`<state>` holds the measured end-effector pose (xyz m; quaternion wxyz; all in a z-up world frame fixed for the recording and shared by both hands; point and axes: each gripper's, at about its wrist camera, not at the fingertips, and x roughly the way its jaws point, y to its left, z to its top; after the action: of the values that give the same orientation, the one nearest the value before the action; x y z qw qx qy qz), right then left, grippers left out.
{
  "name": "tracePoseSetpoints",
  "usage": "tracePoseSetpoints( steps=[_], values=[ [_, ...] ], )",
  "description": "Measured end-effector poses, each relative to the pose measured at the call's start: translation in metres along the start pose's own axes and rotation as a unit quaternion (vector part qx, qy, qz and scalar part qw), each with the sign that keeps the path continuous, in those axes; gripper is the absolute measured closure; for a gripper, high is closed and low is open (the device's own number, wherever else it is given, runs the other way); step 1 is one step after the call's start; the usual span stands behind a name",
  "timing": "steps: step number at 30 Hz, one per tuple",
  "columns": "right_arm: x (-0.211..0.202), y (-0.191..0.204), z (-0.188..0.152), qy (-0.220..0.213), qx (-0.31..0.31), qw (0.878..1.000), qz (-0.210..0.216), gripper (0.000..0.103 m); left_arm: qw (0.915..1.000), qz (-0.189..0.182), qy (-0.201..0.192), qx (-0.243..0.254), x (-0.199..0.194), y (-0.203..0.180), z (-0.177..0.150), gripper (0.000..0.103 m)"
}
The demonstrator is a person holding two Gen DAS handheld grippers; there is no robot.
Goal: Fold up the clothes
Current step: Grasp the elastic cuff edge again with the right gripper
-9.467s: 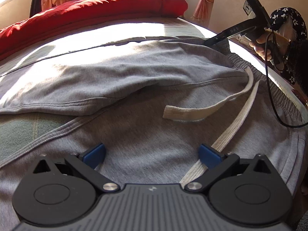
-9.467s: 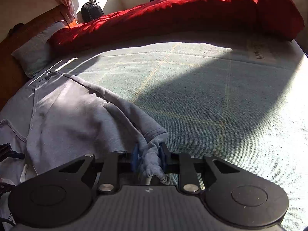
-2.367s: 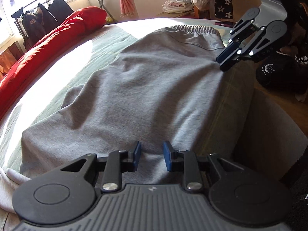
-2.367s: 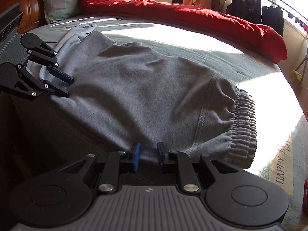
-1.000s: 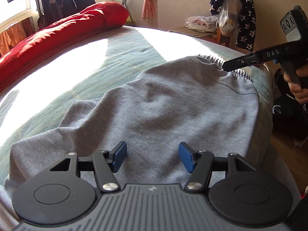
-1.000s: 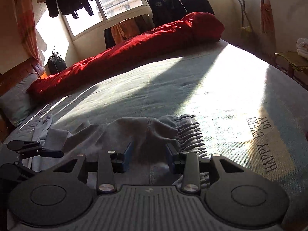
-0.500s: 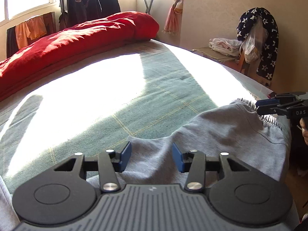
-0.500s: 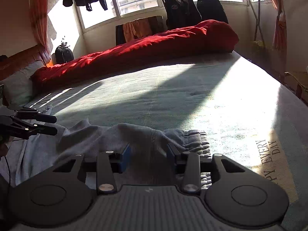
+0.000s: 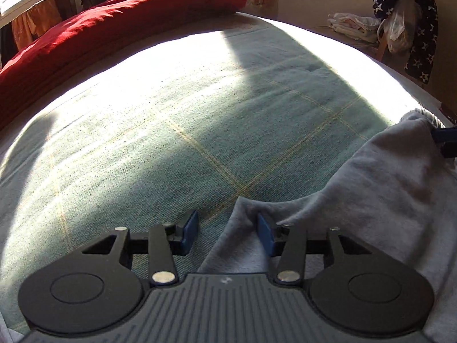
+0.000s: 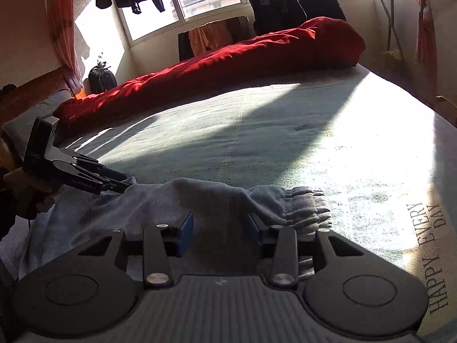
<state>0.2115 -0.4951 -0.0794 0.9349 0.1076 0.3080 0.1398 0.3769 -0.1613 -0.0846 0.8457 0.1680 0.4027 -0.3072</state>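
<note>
Grey trousers (image 9: 385,194) lie bunched along the near edge of the bed, their gathered waistband (image 10: 305,203) to the right in the right wrist view. My left gripper (image 9: 227,224) is over the cloth's left edge. Its jaws are opening: the fold touches only the right pad (image 9: 264,234), and bare bedcover shows beside the left pad. In the right wrist view the left gripper (image 10: 120,183) sits at the cloth's far left end, held by a hand (image 10: 37,197). My right gripper (image 10: 220,223) is shut on a thick fold of the trousers (image 10: 142,205). Its blue tip (image 9: 445,140) holds the cloth raised.
The green checked bedcover (image 9: 200,114) stretches ahead, partly in bright sun, with printed words (image 10: 428,251) near its right edge. A red duvet (image 10: 228,60) lies along the far side. A chair with star-patterned cloth (image 9: 408,14) and folded laundry (image 9: 351,25) stand beyond the bed.
My left gripper has slid sideways to the trousers' edge, so cloth now fills only its right side, and its jaws stand wider. It appears nearer in the right wrist view.
</note>
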Motion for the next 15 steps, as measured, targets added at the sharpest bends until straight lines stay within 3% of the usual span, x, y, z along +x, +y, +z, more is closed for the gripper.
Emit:
tracePoseSetpoints(
  steps=[5, 11, 15],
  values=[
    [-0.008, 0.008, 0.002, -0.009, -0.009, 1.0, 0.004, 0.057, 0.9992, 0.013, -0.037, 0.002, -0.027, -0.008, 0.004, 0.06],
    [-0.004, 0.021, 0.021, -0.024, -0.04, 0.999, 0.016, 0.05, 0.9894, -0.113, -0.052, -0.074, -0.037, -0.011, 0.009, 0.056],
    [0.009, 0.012, 0.01, 0.003, -0.025, 1.0, 0.008, 0.05, 0.9911, -0.089, -0.011, -0.098, -0.008, -0.01, -0.003, 0.057]
  ],
)
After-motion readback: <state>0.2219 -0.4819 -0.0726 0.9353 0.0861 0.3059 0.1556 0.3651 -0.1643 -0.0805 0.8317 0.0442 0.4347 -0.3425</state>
